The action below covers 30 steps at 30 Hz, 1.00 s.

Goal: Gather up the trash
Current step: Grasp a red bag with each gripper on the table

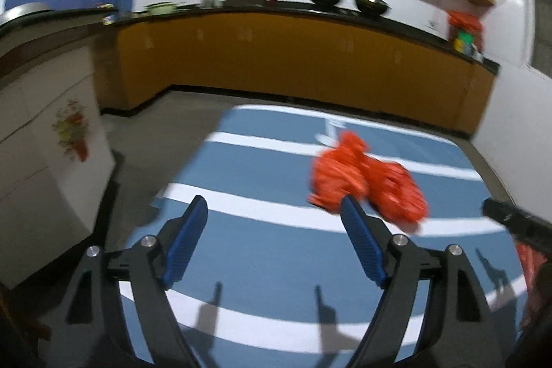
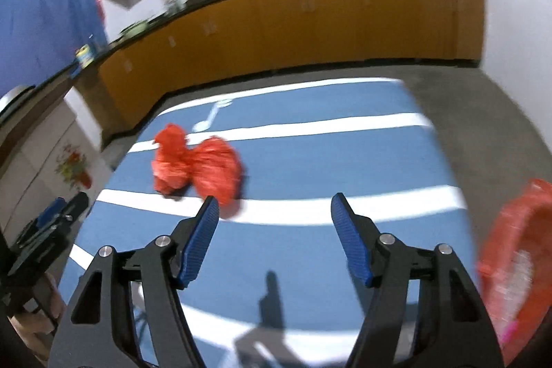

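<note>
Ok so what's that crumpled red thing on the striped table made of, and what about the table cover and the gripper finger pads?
The crumpled red thing looks like thin plastic film, probably a bag: bunched folds, slight sheen, though blur hides detail. The table cover seems a matte blue-and-white striped cloth or vinyl; I can't tell which. The finger pads look like ribbed blue rubber or plastic on black arms.
</note>
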Each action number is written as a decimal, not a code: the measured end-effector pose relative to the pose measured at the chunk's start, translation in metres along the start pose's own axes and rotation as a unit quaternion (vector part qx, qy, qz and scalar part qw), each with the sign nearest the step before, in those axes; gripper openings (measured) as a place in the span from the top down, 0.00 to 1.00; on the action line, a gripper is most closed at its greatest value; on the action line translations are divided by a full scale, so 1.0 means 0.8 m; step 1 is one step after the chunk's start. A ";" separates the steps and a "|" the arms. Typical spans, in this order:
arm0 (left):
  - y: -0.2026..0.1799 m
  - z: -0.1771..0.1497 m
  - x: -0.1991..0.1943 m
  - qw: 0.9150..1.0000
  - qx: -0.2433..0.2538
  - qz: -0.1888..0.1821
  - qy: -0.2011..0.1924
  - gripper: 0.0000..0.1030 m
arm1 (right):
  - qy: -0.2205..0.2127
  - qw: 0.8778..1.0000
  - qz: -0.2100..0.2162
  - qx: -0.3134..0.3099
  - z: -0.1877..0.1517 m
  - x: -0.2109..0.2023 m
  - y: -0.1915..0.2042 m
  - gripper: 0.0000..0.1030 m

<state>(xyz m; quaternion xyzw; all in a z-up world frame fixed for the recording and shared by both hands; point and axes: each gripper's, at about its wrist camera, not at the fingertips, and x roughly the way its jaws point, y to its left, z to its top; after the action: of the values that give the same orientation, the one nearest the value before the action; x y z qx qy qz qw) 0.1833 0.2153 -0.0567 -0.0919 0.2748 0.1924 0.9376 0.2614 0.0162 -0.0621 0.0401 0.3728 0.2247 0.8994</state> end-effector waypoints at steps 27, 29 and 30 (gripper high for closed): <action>-0.047 0.032 0.113 0.994 -0.002 -0.083 0.065 0.19 | 0.054 0.997 -0.059 -0.020 -0.015 0.035 -0.042 0.56; -0.067 0.032 0.124 0.994 0.010 -0.083 0.073 0.19 | 0.050 0.996 -0.071 -0.008 -0.027 0.013 -0.065 0.56; -0.077 0.031 0.132 0.994 0.018 -0.079 0.080 0.19 | 0.049 0.996 -0.075 -0.001 -0.032 0.000 -0.076 0.56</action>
<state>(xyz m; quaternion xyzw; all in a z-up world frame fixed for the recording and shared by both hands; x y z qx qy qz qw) 0.3023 0.1991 -0.0896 -0.1113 0.3438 0.1052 0.9265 0.2664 -0.0404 -0.0952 0.0004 0.4181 0.1582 0.8945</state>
